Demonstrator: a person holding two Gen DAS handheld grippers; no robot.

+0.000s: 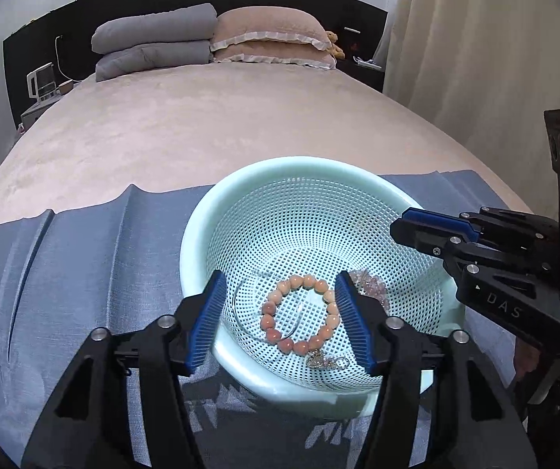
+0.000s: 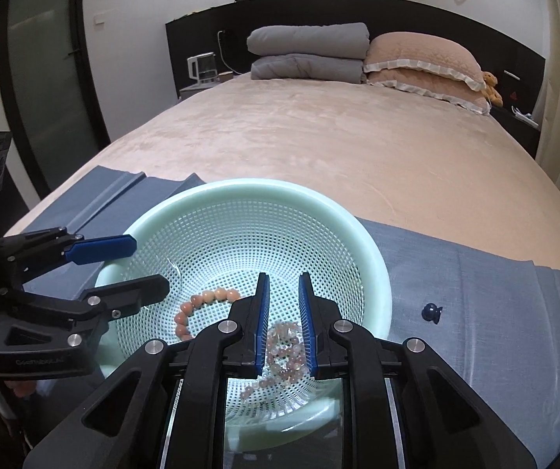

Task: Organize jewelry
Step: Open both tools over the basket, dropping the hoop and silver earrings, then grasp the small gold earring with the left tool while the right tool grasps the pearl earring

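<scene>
Both tools tilt down into basket point(image 1: 240, 179): left tool point(image 1: 280, 312) spread, right tool point(image 2: 283, 320) narrowly parted

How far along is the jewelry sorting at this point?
Done: the orange bead bracelet and a pale bead bracelet lie in the green basket. In hand: nothing; left gripper and right gripper hover open above them. Left: a small dark blue piece on the blue cloth.
</scene>
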